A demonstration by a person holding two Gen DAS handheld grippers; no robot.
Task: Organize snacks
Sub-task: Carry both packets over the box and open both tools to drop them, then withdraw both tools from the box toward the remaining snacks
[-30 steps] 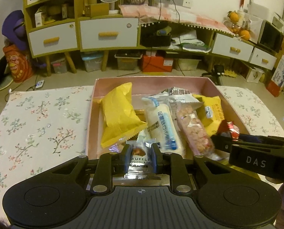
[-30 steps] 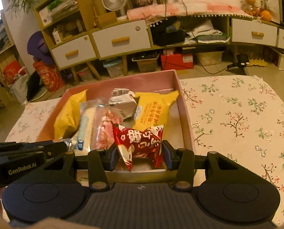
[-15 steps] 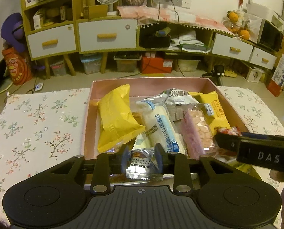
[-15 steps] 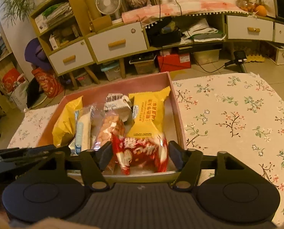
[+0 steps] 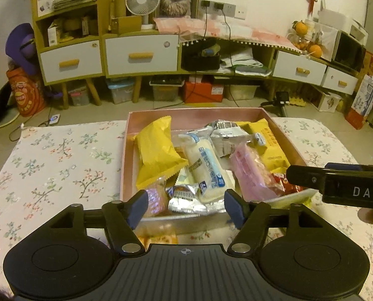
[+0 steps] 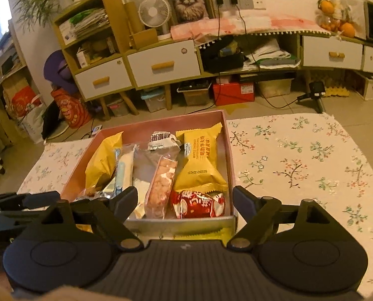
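A pink box (image 5: 196, 114) (image 6: 230, 155) on the flowered tablecloth holds several snack packets. My left gripper (image 5: 186, 207) hangs over the box's near edge, its jaws opening; the silver chocolate packet (image 5: 186, 197) lies loose in the box between them, untouched. A yellow bag (image 5: 156, 154) and a white-blue bar (image 5: 206, 168) lie just beyond. My right gripper (image 6: 185, 198) is also opening above the near right corner. The red candy packet (image 6: 199, 204) rests in the box between its fingers, free of the pads, below an orange wafer pack (image 6: 200, 161) and a pink packet (image 6: 161, 185).
The other gripper's black body (image 5: 336, 183) (image 6: 13, 209) juts in at each view's side. Flowered cloth (image 5: 51, 168) (image 6: 301, 160) stretches left and right of the box. Yellow wrappers (image 5: 158, 238) lie on the cloth in front of the box. Cabinets and floor clutter stand beyond the table.
Both grippers opened and drew back and up from the box. The silver chocolate packet and the red candy packet, gripped a second ago, now lie released inside the box.
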